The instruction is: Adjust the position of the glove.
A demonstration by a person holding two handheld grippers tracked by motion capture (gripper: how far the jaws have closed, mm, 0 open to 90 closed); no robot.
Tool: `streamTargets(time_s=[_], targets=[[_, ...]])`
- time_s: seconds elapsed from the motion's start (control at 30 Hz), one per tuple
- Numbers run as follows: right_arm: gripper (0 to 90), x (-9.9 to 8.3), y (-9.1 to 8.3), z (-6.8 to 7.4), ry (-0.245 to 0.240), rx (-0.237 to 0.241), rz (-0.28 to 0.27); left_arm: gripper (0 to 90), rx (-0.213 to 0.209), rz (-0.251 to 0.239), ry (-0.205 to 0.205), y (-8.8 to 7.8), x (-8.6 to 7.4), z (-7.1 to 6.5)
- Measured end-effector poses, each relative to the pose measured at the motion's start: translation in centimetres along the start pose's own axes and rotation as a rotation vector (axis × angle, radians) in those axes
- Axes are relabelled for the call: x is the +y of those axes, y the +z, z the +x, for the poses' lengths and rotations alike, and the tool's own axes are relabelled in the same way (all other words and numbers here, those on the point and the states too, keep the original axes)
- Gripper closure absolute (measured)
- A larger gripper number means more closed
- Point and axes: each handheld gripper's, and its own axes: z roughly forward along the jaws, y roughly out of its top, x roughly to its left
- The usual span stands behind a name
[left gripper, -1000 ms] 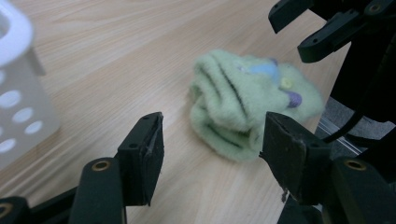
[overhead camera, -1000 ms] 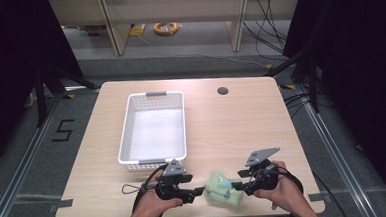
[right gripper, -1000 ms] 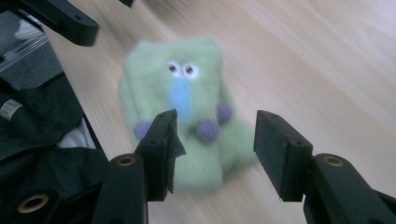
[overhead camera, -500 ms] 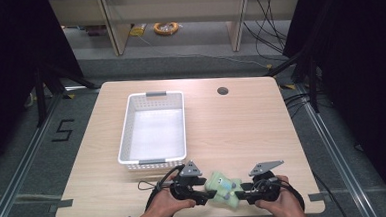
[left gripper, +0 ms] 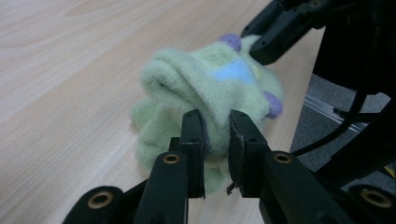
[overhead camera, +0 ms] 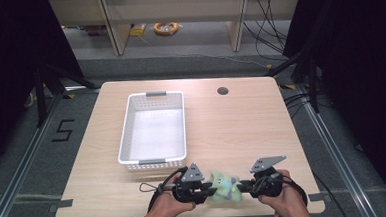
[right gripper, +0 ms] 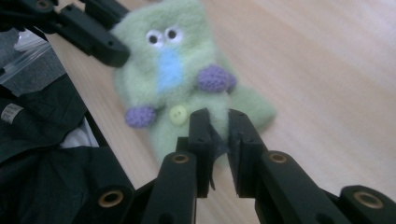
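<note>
1. At the near edge of the wooden table (overhead camera: 242, 131), a person's two hands are each holding a two-jaw gripper, facing each other across a small green plush toy (overhead camera: 224, 186).
2. The left gripper (left gripper: 215, 122) has just been closing, and its jaws are pinching a fold of the toy's fleece between them.
3. The right gripper (right gripper: 218, 120) has also just been closing, and its jaws are pinching the toy's lower edge, below a yellow button (right gripper: 178, 114).
4. The toy is lying on the table between the grippers, just short of the near edge.
5. Farther off, left of centre, a white basket (overhead camera: 126, 126) is standing, apparently empty.
6. Risk, as a judgement: both grips are holding only thin fleece, so pulling apart could be stretching the toy or letting a fold slip free, dropping it off the near edge.
</note>
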Motion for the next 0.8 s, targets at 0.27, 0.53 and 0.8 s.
streamTargets(time_s=[0.27, 0.53, 0.8], targets=[[81.4, 1.9, 1.0, -1.5, 0.001, 0.017, 0.076, 76.0, -0.008, 0.007, -0.069, 0.2, -0.4, -0.1], [76.5, 1.5, 2.4, -2.4, 0.013, 0.011, 0.088, 74.0, -0.020, 0.040, -0.092, 0.6, -1.2, 0.2], [56.8, 1.4, 1.0, -2.3, 0.070, -0.047, 0.018, 43.4, -0.003, -0.002, -0.215, -1.0, -1.0, 1.2]])
